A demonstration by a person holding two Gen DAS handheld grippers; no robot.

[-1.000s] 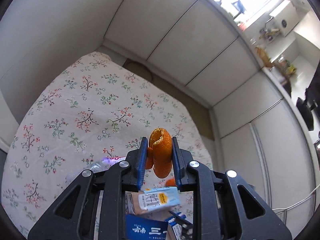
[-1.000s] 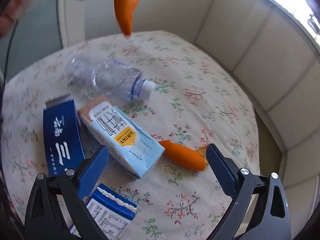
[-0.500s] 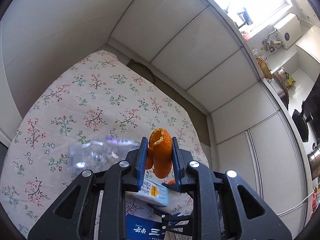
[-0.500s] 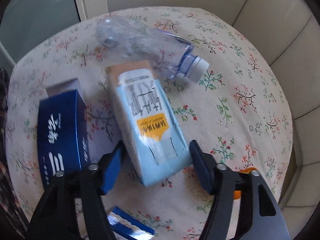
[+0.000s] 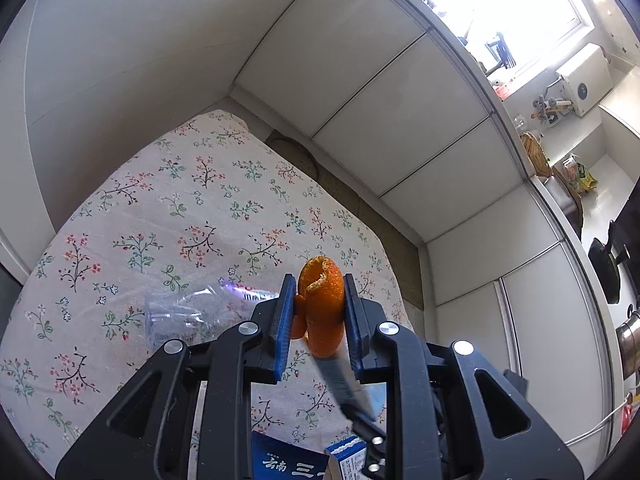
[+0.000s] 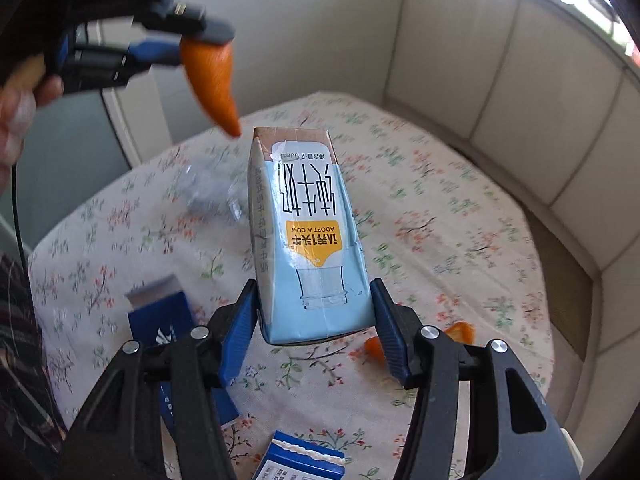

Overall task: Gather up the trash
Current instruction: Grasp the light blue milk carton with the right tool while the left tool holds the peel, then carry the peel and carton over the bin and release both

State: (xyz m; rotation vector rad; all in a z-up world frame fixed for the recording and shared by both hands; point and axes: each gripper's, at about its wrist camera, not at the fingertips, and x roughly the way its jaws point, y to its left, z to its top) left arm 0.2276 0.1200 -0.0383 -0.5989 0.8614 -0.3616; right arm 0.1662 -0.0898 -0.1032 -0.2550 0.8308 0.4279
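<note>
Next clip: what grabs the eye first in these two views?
The light-blue milk carton, clamped at its base in the right gripper and raised above the floral tablecloth. Next, the bright orange peel pinched in the left gripper, held up in the air to the carton's upper left.

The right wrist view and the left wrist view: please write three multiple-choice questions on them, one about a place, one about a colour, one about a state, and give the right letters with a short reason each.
1. Where is the loose piece of orange peel?
A. on the tablecloth by the right gripper's finger
B. inside the clear bottle
C. on the blue box

2. What colour is the main face of the milk carton?
A. red
B. light blue
C. green

3. What is the left gripper doing?
A. open, empty
B. shut on orange peel
C. shut on the bottle

Answers: 1 A, it lies on the floral tablecloth. 2 B, the face is light blue. 3 B, the held peel sits between both pads.
</note>
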